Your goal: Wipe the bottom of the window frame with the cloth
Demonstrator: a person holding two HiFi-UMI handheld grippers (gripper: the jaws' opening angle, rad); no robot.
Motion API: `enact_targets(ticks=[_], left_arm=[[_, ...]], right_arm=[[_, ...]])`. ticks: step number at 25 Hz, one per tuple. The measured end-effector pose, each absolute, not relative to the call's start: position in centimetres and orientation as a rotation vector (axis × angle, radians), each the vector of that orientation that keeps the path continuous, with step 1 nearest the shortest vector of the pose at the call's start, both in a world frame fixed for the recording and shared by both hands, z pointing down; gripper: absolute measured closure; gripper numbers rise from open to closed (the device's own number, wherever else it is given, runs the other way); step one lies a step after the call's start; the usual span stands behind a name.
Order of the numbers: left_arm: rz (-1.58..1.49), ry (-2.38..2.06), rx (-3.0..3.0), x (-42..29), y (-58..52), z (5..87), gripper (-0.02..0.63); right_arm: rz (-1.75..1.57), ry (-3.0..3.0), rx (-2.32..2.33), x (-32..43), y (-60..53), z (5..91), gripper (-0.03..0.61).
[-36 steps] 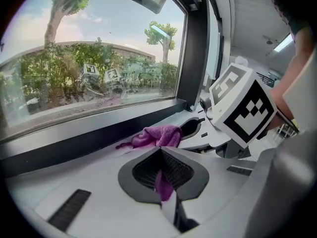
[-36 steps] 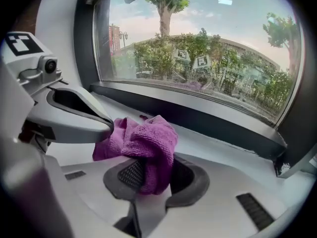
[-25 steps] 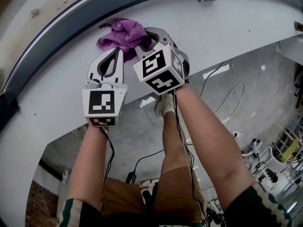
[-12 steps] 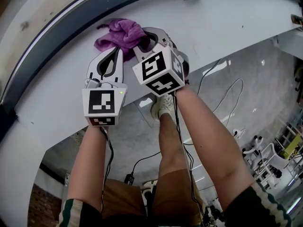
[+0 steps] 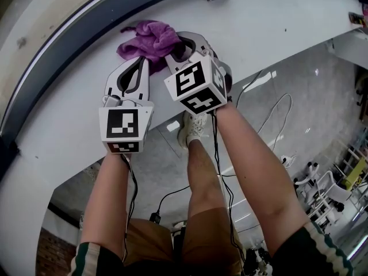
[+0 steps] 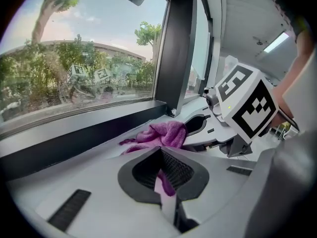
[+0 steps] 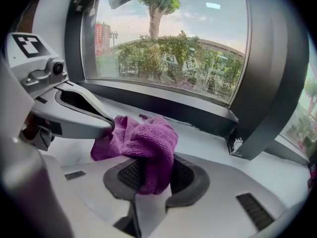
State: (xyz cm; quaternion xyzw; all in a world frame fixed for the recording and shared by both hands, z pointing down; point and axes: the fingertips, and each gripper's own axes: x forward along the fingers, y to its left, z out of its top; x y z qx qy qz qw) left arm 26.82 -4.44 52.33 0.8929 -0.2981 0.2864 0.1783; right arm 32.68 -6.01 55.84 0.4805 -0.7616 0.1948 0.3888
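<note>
A crumpled purple cloth (image 5: 148, 39) lies on the white sill (image 5: 276, 22), just below the dark bottom rail of the window frame (image 5: 86, 27). My right gripper (image 5: 175, 50) is shut on the cloth (image 7: 143, 143), which bunches up out of its jaws (image 7: 148, 165). My left gripper (image 5: 142, 62) sits right beside it on the left. Its tips (image 6: 161, 152) meet at the cloth's edge (image 6: 161, 134), and a purple strip shows between its pads. In the right gripper view the left gripper's tip (image 7: 110, 125) touches the cloth.
A dark upright mullion (image 7: 267, 83) meets the rail (image 7: 163, 105) to the right of the cloth. The sill ends in a front edge; below it lie grey floor, cables (image 5: 276, 114) and the person's shoe (image 5: 192, 128). Racks stand at the lower right (image 5: 339, 183).
Both grippers and the cloth have stayed together, shifting only slightly along the sill. The frame's corner has slid left in view, and the person's foot has stepped forward.
</note>
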Motion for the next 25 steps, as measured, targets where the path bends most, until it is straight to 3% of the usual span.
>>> enact_targets(ticks=[7,25], left_arm=[[0.814,-0.797,2.546,30.6,-4.2,51.7,0.604],[0.731,-0.780,2.620,31.9,-5.2,50.7,0.604]], right_arm=[[0.481,-1.884,1.236,38.5,-6.1,55.4,0.471],[0.526,-1.808,1.322,38.6,-5.6,55.6,0.471]])
